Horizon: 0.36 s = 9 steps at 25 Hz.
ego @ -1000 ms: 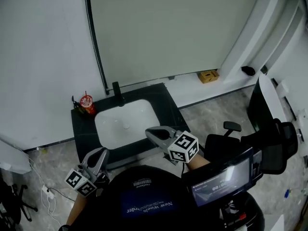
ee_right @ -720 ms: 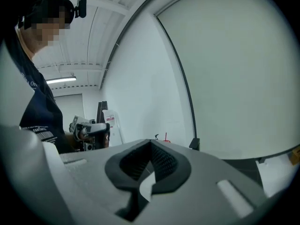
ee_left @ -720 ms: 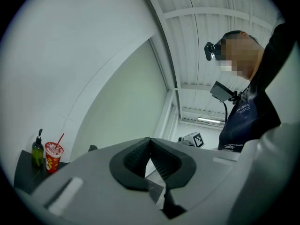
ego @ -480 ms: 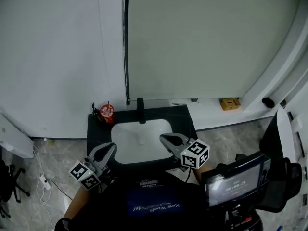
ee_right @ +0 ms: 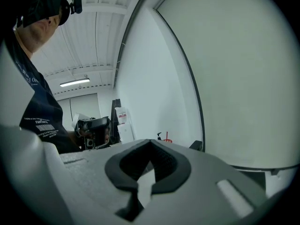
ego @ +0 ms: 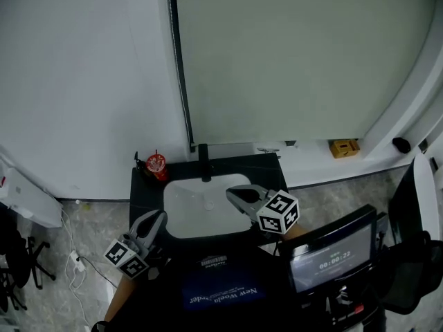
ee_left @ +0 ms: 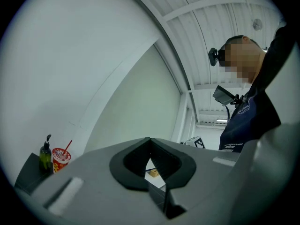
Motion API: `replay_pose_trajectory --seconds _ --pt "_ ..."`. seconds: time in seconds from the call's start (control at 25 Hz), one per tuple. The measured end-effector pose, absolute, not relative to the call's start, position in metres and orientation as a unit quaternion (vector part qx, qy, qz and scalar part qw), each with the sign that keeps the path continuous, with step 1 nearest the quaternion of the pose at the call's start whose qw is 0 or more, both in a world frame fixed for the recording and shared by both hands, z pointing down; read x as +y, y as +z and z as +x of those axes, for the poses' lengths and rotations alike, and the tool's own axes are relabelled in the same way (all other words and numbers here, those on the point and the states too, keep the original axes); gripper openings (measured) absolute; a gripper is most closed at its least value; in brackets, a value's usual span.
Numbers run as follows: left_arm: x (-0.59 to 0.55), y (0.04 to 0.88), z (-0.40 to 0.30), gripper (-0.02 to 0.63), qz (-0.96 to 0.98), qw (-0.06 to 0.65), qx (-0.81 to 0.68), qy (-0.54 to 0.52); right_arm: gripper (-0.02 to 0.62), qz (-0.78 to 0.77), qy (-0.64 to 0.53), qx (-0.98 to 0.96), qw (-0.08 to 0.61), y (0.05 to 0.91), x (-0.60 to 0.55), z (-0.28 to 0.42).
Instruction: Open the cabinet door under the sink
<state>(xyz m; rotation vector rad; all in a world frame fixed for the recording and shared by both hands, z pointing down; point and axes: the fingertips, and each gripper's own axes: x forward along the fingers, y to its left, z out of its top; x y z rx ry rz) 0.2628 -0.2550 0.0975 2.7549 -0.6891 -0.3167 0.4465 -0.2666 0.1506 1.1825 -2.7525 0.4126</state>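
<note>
In the head view the black sink counter [ego: 263,166] holds a white basin [ego: 194,209] and a black faucet [ego: 203,162]. The cabinet door below it is hidden by the counter and the person's body. My left gripper [ego: 158,217] is shut and empty at the counter's front left corner. My right gripper [ego: 232,193] is shut and empty, its tips over the basin's right rim. In the left gripper view the left gripper [ee_left: 150,139] points along the wall; a red cup [ee_left: 60,157] and a soap bottle [ee_left: 45,153] stand at lower left. The right gripper [ee_right: 150,142] also shows closed jaws.
A red cup [ego: 156,163] stands at the counter's back left corner. A dark screen on a stand [ego: 332,258] is at my right, a yellow box [ego: 344,147] lies by the wall, and a white unit [ego: 28,199] and cables [ego: 73,261] sit on the floor at left.
Both grippers have come closer to the sink. The right one's tips now lie over the basin's right rim, the left one is at the front left corner. Both stay shut.
</note>
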Motion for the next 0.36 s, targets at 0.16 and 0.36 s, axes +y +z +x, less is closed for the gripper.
replay_pose_trajectory --seconds 0.16,0.36 --pt "-0.2525 0.1017 0.2585 0.0 0.952 0.149 -0.244 -0.107 0.0 0.385 0.136 -0.911 0.061 0.1537 -0.2625 0.4424" --pt "-0.2536 0.1043 0.2573 0.0 0.952 0.154 -0.244 -0.106 0.0 0.387 0.141 -0.909 0.059 0.1566 -0.2615 0.4439"
